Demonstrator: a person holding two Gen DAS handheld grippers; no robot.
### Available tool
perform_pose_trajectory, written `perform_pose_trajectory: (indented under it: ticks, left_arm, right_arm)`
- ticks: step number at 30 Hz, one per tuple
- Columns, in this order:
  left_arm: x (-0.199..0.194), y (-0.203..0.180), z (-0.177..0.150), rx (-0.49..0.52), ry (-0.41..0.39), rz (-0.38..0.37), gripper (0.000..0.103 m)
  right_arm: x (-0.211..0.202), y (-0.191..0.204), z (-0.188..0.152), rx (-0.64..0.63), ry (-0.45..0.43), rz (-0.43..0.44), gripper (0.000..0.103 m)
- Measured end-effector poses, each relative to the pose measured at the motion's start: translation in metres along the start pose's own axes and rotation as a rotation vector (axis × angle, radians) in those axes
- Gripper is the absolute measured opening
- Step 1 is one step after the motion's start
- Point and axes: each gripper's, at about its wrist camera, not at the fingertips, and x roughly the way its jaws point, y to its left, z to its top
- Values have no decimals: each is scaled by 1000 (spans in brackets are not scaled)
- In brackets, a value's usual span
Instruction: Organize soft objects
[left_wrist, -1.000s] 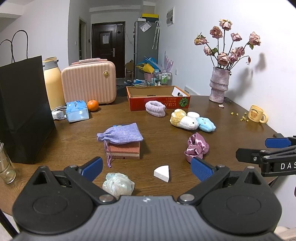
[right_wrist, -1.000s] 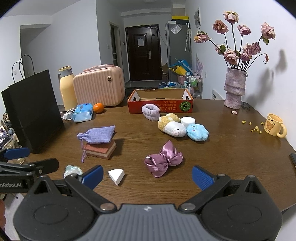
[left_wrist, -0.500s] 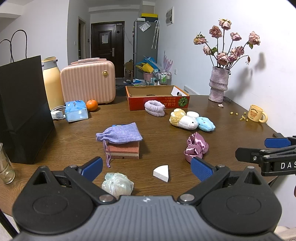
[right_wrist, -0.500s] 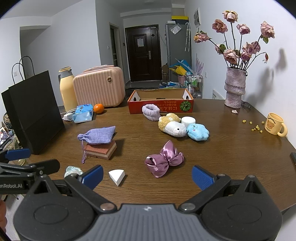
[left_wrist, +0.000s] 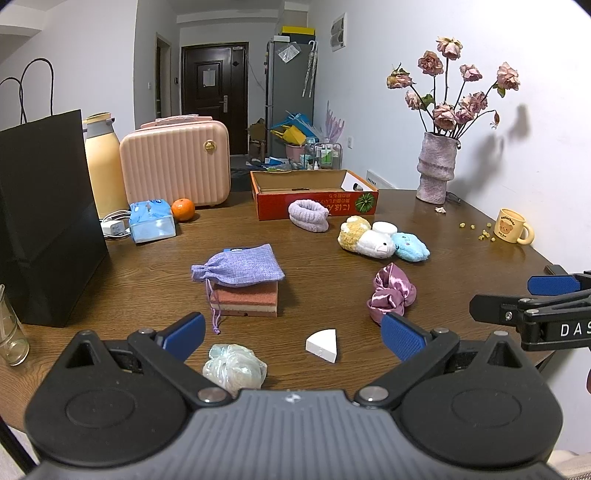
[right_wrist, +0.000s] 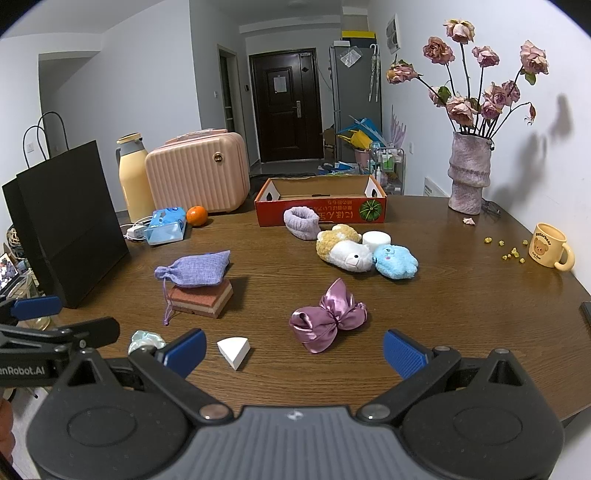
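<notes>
Both the left gripper (left_wrist: 291, 332) and right gripper (right_wrist: 293, 349) are held spread wide and empty above the brown wooden table (right_wrist: 461, 295), leaving the pink satin scrunchie (right_wrist: 327, 319) within reach; the open red cardboard box (right_wrist: 319, 205) is judged the likely destination.

On the table (right_wrist: 461, 295), the pouch (right_wrist: 194, 271) lies on the sponge (right_wrist: 202, 300), left of the scrunchie (right_wrist: 327, 319). Behind the scrunchie lie the plush toys (right_wrist: 365, 254). The box (right_wrist: 320, 206) stands behind them, the vase (right_wrist: 468, 172) to its right.
</notes>
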Motion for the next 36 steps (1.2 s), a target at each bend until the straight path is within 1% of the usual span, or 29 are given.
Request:
perform_pose_trajectory:
  ticks: [15,22,36]
  left_arm:
    - [0,-1,0,0,1,0,103]
    - [7,-1,-1,-10,10,-9,103]
    - [22,13,3,-48,44,-7,103]
  right_arm:
    - [2,2,-1,0,3,8,102]
    - [7,4,1,-9,4,14,102]
    - [22,6,8,-19,29,25,102]
